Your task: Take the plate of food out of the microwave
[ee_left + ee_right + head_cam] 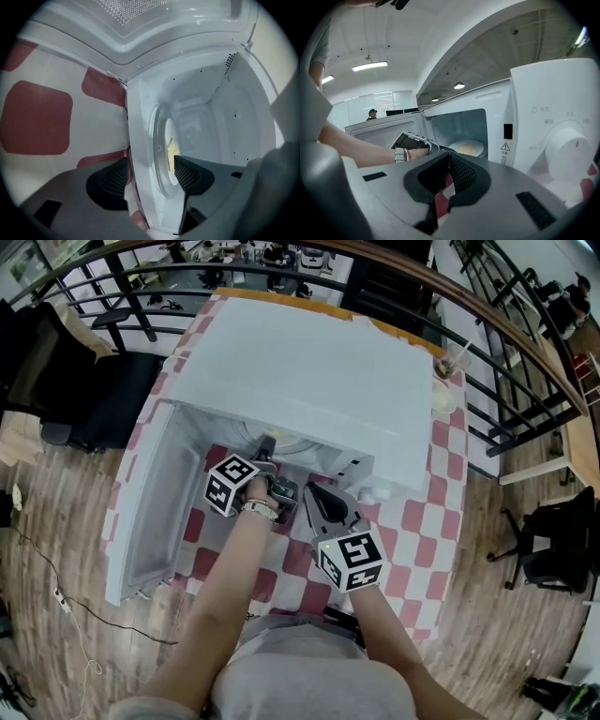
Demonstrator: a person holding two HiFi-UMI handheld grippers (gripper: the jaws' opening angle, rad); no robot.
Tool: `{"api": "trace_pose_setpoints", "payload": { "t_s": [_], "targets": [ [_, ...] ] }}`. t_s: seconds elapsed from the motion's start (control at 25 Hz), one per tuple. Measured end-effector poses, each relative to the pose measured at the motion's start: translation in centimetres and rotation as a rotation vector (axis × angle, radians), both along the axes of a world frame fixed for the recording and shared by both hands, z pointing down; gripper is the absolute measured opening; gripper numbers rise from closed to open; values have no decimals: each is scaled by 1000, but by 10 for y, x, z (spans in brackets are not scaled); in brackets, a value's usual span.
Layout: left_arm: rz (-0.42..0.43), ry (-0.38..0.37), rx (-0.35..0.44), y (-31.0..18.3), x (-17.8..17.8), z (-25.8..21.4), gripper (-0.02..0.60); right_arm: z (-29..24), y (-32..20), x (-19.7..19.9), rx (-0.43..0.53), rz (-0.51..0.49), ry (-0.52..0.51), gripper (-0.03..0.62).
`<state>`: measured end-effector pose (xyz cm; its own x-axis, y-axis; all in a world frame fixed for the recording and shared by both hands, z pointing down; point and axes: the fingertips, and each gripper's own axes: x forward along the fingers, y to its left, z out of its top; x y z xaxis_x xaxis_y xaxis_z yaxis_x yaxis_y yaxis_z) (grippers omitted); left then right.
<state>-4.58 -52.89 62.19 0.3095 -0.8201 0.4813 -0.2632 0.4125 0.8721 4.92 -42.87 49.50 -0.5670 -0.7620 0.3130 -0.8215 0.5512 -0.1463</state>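
The white microwave (309,381) stands on a red-and-white checked table (422,531) with its door (159,493) swung open to the left. Inside, a white plate (466,147) of yellow food rests on the glass turntable. My left gripper (262,448) reaches into the cavity mouth. In the left gripper view it is rolled on its side and open (151,161), its jaws straddling the microwave's front sill, with the plate (169,145) just beyond one pad and not pinched. My right gripper (311,488) hovers in front of the microwave, shut (448,159) and empty.
The control panel with a round dial (569,145) is on the microwave's right side. A cup (448,362) and a small round dish (442,401) sit at the table's far right corner. A black railing (506,343) curves behind, and office chairs (548,540) stand on the wooden floor.
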Motion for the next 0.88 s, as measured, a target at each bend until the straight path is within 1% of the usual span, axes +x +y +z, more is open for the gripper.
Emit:
{"api": "trace_pose_setpoints", "payload": {
  "t_s": [0.32, 0.52, 0.6, 0.88],
  "targets": [
    [-28, -24, -86, -9, 2, 9, 290, 1, -2, 7, -6, 16, -4, 26],
    [-35, -9, -79, -11, 2, 10, 290, 0, -4, 6, -5, 18, -5, 26],
    [-35, -13, -72, -11, 1, 9, 286, 0, -3, 6, -4, 16, -3, 26],
    [-12, -15, -77, -3, 0, 6, 247, -2, 3, 6, -2, 12, 7, 26]
  ]
}}
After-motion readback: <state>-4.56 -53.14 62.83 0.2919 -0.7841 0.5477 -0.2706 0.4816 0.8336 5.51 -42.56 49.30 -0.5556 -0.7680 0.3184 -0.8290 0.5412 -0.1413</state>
